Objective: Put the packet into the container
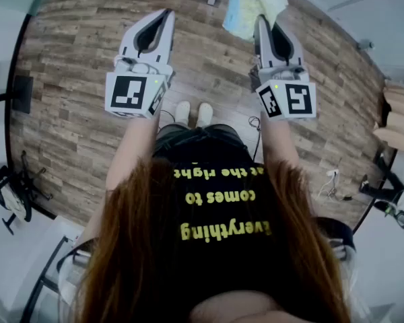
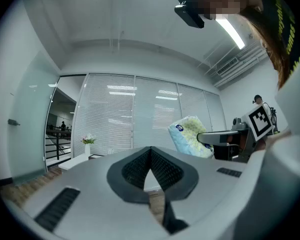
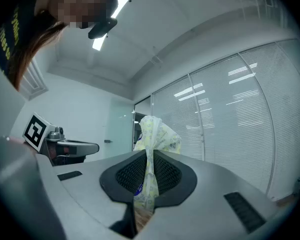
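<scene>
The packet (image 1: pixel 250 3) is a soft pale blue and yellow printed bag. In the head view it hangs above the wooden floor with my right gripper (image 1: pixel 261 20) shut on its edge. In the right gripper view the packet (image 3: pixel 155 134) is pinched thin between the dark ribbed pads and bulges beyond the tips of that gripper (image 3: pixel 149 156). My left gripper (image 1: pixel 167 13) is held level beside it, shut with nothing in it; its tips (image 2: pixel 151 151) meet. From the left gripper view the packet (image 2: pixel 190 135) shows off to the right. No container is in view.
The person's shoes (image 1: pixel 193 113) stand on the wooden floor (image 1: pixel 74 79) below the grippers. Cardboard boxes (image 1: pixel 397 116) sit at the right edge and a black stand (image 1: pixel 13 194) at the left. Window blinds and a vase of flowers (image 2: pixel 87 141) lie ahead.
</scene>
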A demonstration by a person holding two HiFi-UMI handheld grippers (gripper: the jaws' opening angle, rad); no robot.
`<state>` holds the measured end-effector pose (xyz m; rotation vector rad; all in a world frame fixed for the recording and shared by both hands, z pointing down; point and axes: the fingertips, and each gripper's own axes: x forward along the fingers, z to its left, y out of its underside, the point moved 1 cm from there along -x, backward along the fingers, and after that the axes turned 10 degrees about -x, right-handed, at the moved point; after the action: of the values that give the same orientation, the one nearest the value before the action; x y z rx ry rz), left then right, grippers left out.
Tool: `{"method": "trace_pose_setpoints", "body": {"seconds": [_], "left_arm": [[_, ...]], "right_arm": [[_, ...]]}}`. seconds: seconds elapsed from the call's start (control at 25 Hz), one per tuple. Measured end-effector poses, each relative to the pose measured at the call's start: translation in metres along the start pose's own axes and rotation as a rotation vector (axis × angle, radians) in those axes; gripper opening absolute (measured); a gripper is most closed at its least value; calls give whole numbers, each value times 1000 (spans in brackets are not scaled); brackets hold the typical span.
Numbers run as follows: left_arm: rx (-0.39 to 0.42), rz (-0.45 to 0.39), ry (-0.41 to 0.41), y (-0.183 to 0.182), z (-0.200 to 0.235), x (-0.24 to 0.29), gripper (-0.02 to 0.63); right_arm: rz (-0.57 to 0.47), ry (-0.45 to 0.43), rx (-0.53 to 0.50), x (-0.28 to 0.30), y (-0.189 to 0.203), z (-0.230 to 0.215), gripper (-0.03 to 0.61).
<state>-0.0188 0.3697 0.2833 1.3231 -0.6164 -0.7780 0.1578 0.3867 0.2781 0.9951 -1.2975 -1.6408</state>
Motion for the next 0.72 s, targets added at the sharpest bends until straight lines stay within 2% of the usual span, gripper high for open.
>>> {"method": "trace_pose_setpoints", "body": {"seconds": [0.72], "left_arm": [[-12,-5,-9,1,1,0,2]], "right_arm": [[-11,-32,36,4,1,0,46]]}}
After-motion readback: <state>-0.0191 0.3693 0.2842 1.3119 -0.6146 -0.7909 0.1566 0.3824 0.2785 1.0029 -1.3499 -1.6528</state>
